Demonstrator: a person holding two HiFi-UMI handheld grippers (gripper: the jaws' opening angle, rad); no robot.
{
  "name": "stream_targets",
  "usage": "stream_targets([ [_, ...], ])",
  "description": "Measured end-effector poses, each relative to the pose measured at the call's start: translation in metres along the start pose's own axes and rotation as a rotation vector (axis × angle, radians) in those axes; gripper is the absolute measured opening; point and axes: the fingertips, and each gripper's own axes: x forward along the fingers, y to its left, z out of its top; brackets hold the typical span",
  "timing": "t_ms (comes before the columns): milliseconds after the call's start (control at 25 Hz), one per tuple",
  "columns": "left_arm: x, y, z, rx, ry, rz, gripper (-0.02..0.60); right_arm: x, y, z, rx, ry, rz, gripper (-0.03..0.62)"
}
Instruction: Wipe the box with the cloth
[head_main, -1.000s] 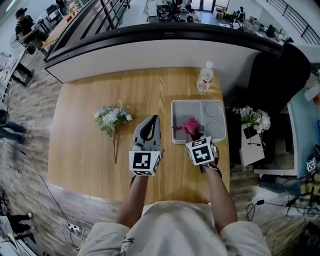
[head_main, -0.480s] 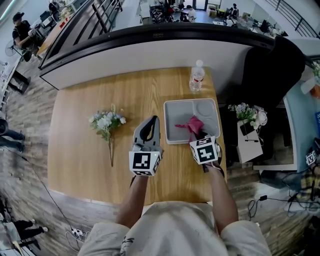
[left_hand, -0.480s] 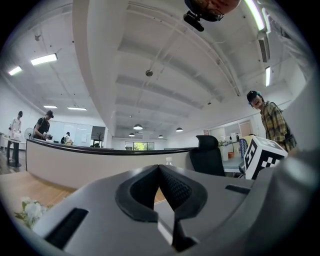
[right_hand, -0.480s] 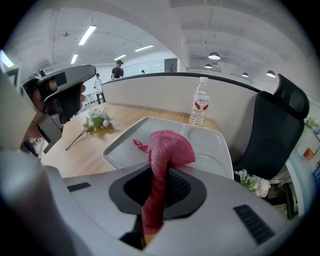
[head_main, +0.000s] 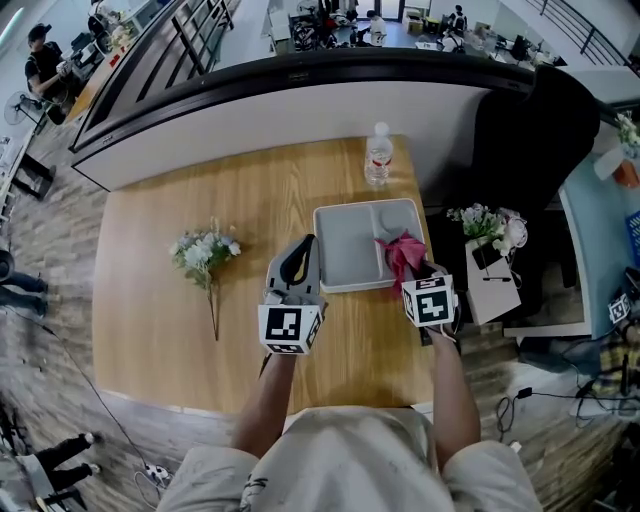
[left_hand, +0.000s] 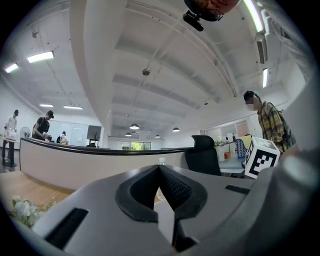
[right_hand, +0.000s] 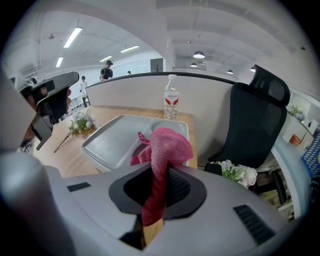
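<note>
Wooden counter (head_main: 160, 320), open-plan office beyond, carries grey box (head_main: 345, 250); right gripper (right_hand: 161, 175) fingers clamp pink cloth (right_hand: 166, 145); left gripper (left_hand: 159, 172) fingers closed, empty.

left gripper (left_hand: 159, 169), fingers (left_hand: 175, 189) together with nothing between, black office chair (left_hand: 202, 155) beyond

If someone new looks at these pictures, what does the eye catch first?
First the bright pink cloth, clamped in the right gripper at the right end of the grey box on the wooden table. Then the flower bunch lying left of the box, and the water bottle standing behind it.
</note>
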Motion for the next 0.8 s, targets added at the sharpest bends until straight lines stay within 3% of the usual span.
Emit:
stream_targets([
  [520, 0.010, -0.016, -0.001, 0.000, 0.003, -0.007, 0.014, -0.008, -0.037, -0.008, 0.002, -0.011, -0.041, 0.058],
  [800, 0.014, -0.024, 0.001, 0.004, 0.001, -0.012, 0.014, -0.009, -0.033, -0.007, -0.007, -0.016, -0.021, 0.058],
])
